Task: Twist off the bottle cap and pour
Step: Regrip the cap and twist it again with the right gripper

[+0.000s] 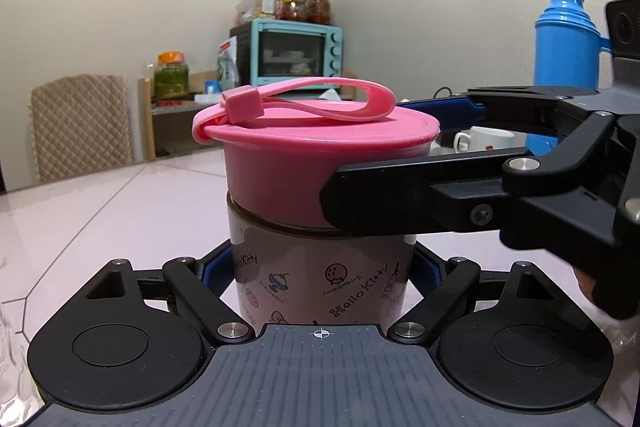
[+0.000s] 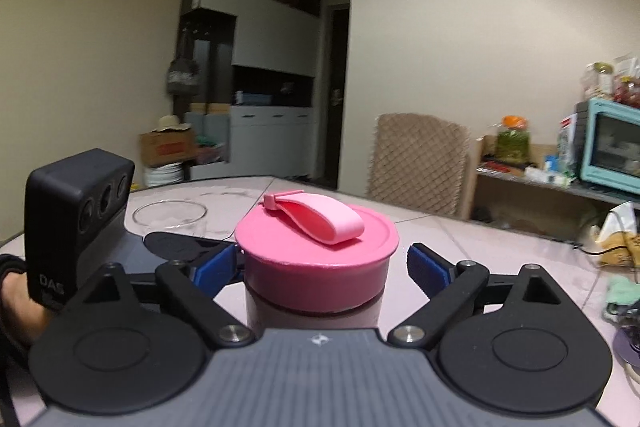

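The bottle (image 1: 320,275) is stood upright on the surface (image 1: 120,203), clenched at its body by the left gripper (image 1: 320,271). The pink cap (image 2: 316,259) is still seated; the right gripper (image 2: 324,267) fingers are released beside it. Unscrewing and pouring are judged unfinished.

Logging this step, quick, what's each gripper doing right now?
Left gripper: shut on the bottle body.
Right gripper: open around the pink cap, pads clear of it.

black grippers (image 2: 320,267) (blue pads (image 2: 430,269), silver screws (image 2: 408,334)).
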A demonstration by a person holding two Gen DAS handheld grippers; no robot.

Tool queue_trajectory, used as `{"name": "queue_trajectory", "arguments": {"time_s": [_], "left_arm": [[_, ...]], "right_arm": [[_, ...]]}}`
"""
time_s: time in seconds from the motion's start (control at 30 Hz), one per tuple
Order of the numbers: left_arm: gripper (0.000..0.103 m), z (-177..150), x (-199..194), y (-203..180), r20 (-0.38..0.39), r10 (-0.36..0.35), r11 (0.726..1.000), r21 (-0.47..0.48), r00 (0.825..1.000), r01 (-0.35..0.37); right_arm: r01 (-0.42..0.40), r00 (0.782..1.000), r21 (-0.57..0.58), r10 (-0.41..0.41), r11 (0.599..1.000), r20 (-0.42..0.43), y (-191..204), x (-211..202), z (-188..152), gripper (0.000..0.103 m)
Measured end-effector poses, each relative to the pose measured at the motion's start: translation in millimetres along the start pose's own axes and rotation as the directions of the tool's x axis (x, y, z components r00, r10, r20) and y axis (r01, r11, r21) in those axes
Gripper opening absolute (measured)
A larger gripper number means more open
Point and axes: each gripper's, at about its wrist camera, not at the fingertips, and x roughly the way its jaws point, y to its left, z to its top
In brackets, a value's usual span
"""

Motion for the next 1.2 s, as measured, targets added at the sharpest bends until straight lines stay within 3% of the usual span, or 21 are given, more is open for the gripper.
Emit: {"name": "queue_trajectory", "arguments": {"time_s": [0.23,0.77,1.1,1.2], "left_arm": [[0.090,-0.3,0.0,0.0,0.000,0.000,1.000,0.000,1.000,0.000],[0.090,-0.4,0.0,-0.1,0.000,0.000,1.000,0.000,1.000,0.000],[0.090,-0.5,0.1,-0.1,0.000,-0.001,1.000,0.000,1.000,0.001],[0.090,-0.5,0.1,-0.2,0.000,-0.001,1.000,0.000,1.000,0.001]], "right_arm": [[0.081,0.997,0.043,-0.082,0.996,0.012,9.8,5.8,-5.6,0.094],[0.149,0.989,0.069,-0.149,0.986,0.005,23.4,12.4,-8.6,0.089],[0.138,0.990,0.054,-0.138,0.989,0.002,24.9,12.4,-9.1,0.085],[0.080,0.997,0.047,-0.080,0.996,0.004,15.4,11.8,-9.2,0.084]]}}
